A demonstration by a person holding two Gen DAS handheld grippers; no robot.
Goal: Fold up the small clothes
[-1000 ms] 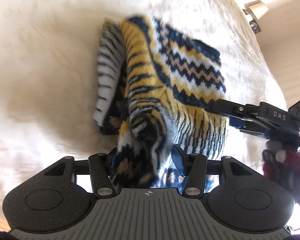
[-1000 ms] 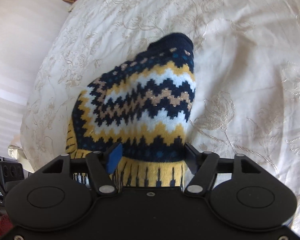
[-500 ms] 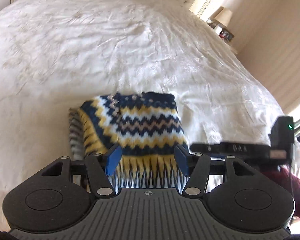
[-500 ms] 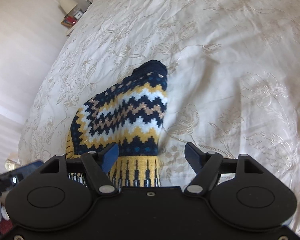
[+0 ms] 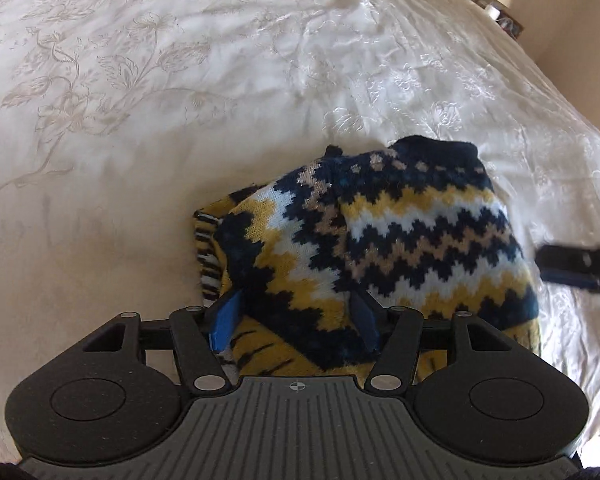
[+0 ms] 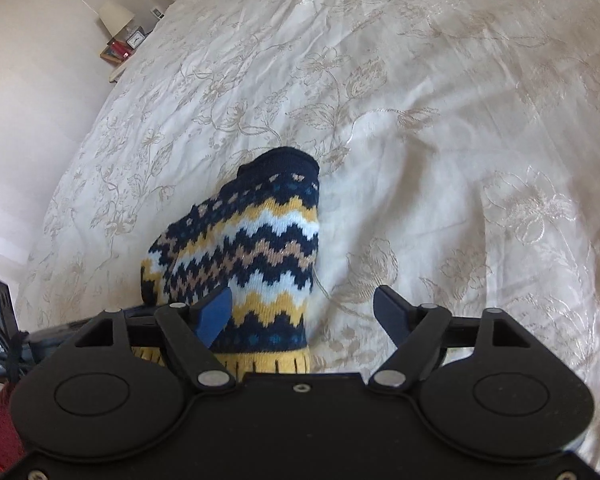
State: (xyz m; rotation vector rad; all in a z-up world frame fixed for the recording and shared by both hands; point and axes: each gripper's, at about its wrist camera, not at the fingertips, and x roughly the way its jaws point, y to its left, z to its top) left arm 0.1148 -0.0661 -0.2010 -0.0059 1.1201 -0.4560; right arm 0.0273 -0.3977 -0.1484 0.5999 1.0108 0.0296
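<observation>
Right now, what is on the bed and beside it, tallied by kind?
Knitted garments on the bedspread: 1, the zigzag sweater
Grippers over it: 2, left gripper and right gripper
Bedside lamps: 1, the lamp
Total: 4

A small knitted sweater (image 5: 380, 248) lies folded on the bed, low and right of centre in the left view. It shows navy, yellow, pale-blue and tan zigzags, with its navy collar end farthest up the frame.

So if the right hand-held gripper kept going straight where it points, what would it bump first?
Probably the folded knit sweater's right edge or the white bedspread beside it; the right hand-held gripper straddles that edge, jaws open.
</observation>
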